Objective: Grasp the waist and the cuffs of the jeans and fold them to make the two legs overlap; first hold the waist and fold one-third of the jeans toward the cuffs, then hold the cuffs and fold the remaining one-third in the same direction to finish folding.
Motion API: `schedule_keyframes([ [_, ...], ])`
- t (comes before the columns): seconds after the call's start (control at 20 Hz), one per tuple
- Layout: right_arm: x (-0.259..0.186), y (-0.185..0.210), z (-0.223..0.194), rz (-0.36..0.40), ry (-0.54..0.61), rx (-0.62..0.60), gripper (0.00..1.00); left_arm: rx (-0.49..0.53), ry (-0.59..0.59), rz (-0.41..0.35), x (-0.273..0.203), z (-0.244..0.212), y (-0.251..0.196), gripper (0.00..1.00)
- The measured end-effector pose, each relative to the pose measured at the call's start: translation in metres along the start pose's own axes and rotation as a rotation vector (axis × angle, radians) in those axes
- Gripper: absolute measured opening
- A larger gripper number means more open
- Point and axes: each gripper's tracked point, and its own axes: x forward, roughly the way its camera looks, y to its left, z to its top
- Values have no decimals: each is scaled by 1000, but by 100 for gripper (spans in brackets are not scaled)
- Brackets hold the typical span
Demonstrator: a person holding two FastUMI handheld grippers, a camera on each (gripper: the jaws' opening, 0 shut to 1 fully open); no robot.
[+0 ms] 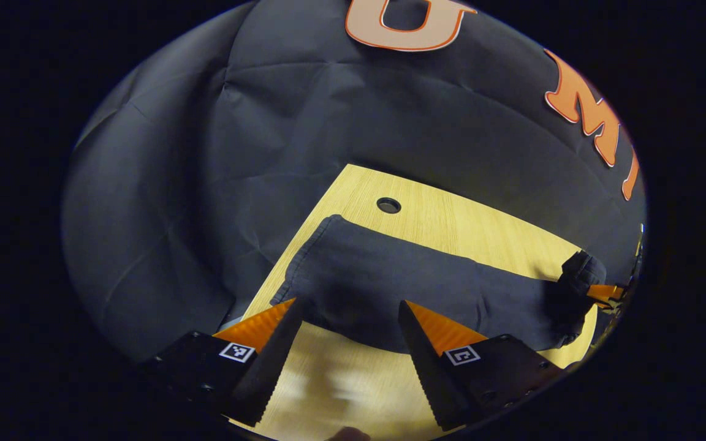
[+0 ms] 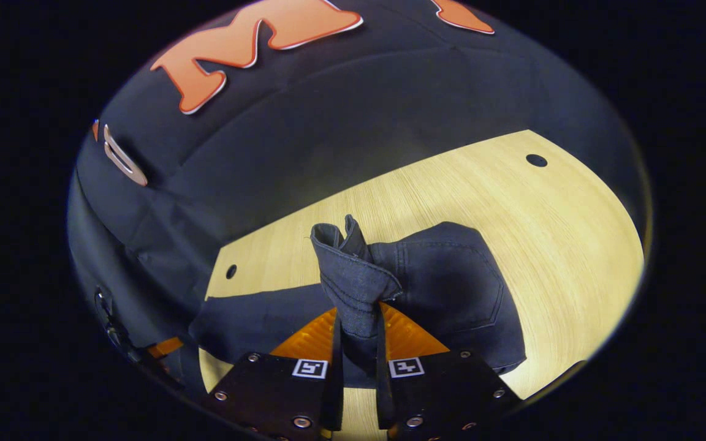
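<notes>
Right gripper (image 2: 358,343) clamped on jeans (image 2: 451,294) waist fold, left gripper (image 1: 350,318) fingers wide apart – above the cuffs, holding nothing

Bare table (image 1: 341,380) before the jeans (image 1: 390,282); booth wall (image 1: 206,184) close behind.

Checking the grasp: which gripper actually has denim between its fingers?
The right gripper: its fingers pinch the jeans. The left gripper is open over the table.
</notes>
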Motion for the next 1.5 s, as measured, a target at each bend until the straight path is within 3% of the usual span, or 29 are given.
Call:
schedule_keyframes([
  [0.4,24,8,-27,-44,60,-24,22,-16,22,1,7,0,0,96],
  [0.55,22,42,-54,98,149,11,70,-27,35,-6,9,0,-1,96],
  [0.65,24,39,-55,71,120,-16,99,-33,41,-8,10,-1,-1,96],
  [1.05,-25,32,-6,76,-34,-68,98,-55,94,5,16,-2,3,96],
  [1.1,-33,28,1,69,-54,-75,98,-64,107,14,16,-3,3,92],
  [1.15,-42,23,7,58,-71,-82,98,-77,121,20,18,-4,3,96],
  [1.5,-95,-15,41,4,-187,-68,98,-208,218,3,30,-8,13,96],
])
